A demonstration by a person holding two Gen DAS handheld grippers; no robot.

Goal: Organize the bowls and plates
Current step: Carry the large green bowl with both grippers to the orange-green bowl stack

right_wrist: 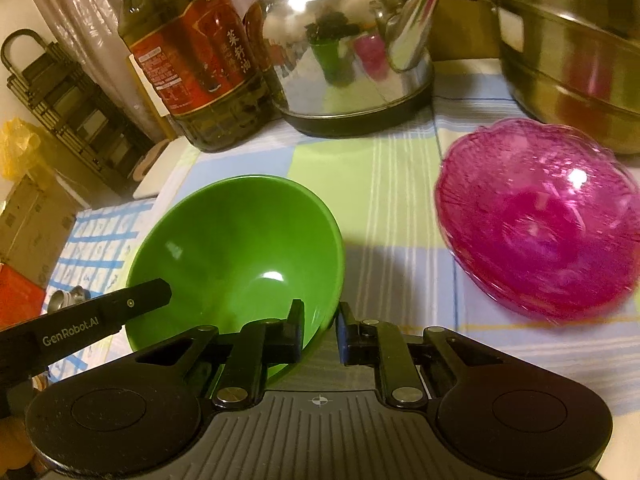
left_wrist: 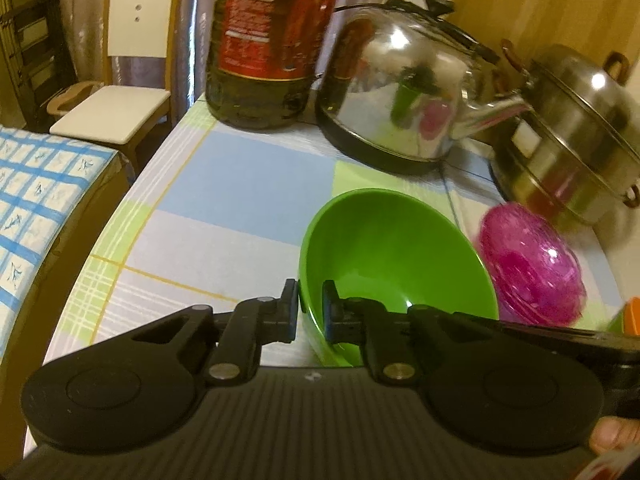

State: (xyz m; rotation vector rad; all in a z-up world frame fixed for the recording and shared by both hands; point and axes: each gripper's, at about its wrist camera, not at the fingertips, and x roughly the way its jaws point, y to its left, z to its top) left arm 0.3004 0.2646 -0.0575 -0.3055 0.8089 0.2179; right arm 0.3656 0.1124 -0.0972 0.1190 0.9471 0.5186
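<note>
The left hand-held gripper [left_wrist: 310,310] is clamped on the near rim of the green bowl [left_wrist: 394,254], one finger outside the wall and one inside. The right hand-held gripper [right_wrist: 320,334] pinches the same bowl's rim on its right side. The bowl seems tilted, though whether it is clear of the checked counter [left_wrist: 248,184] is hard to tell. Right of the bowl lies a blurred pink bowl [right_wrist: 538,226]; behind it stand a steel kettle [right_wrist: 340,48] and an oil bottle [right_wrist: 192,52].
</note>
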